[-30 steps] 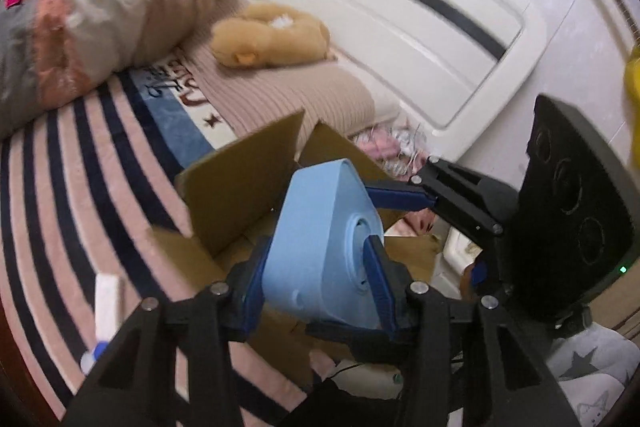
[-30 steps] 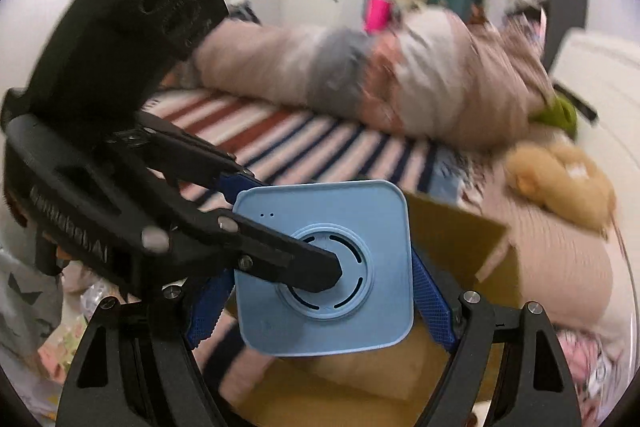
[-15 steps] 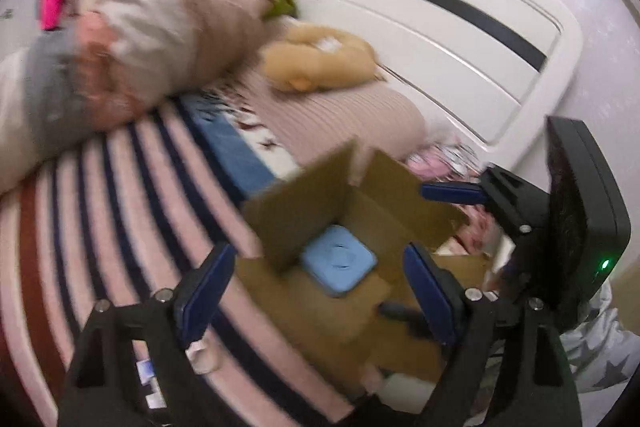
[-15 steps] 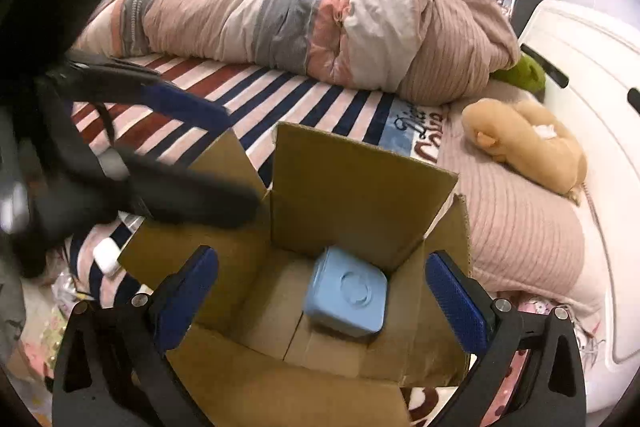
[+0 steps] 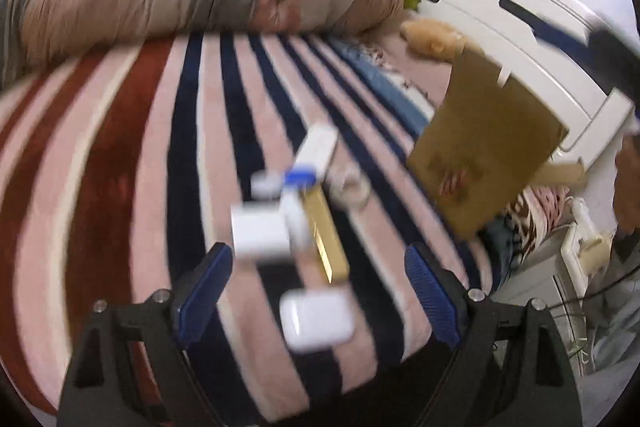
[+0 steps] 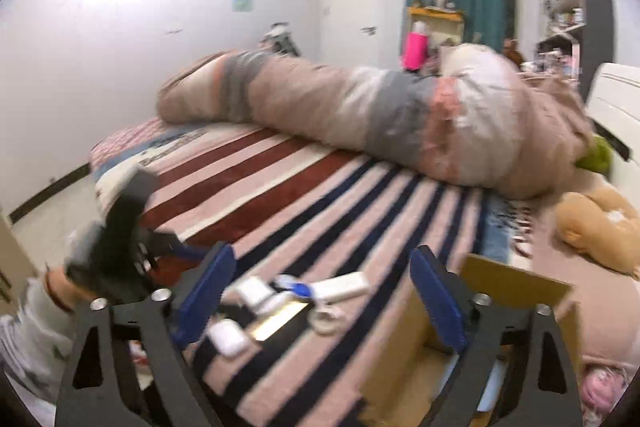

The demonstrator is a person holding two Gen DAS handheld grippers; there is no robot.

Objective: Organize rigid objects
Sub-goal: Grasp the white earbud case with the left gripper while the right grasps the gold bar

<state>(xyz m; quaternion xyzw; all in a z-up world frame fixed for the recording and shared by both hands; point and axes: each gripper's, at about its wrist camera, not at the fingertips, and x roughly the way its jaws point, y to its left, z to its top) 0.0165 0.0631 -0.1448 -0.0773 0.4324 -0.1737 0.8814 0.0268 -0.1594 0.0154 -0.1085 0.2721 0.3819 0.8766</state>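
Several small rigid items lie clustered on the striped blanket (image 5: 120, 147), left of the cardboard box (image 5: 480, 147). Both the left gripper (image 5: 318, 291) and the right gripper (image 6: 322, 291) are spread wide and empty. The gold bar (image 5: 326, 239) points its long axis from near to far. Crowding may cause a wrong grasp of the nearby earbud case (image 5: 316, 319).

Matt cardboard box (image 5: 486, 151), glossy white plastic case (image 5: 316, 319)

Striped bed (image 5: 120, 155) | on it: small white cases (image 5: 316, 319), gold bar (image 5: 326, 239), cardboard box (image 5: 484, 147), rolled quilt (image 6: 360, 107), plush toy (image 6: 596, 227)
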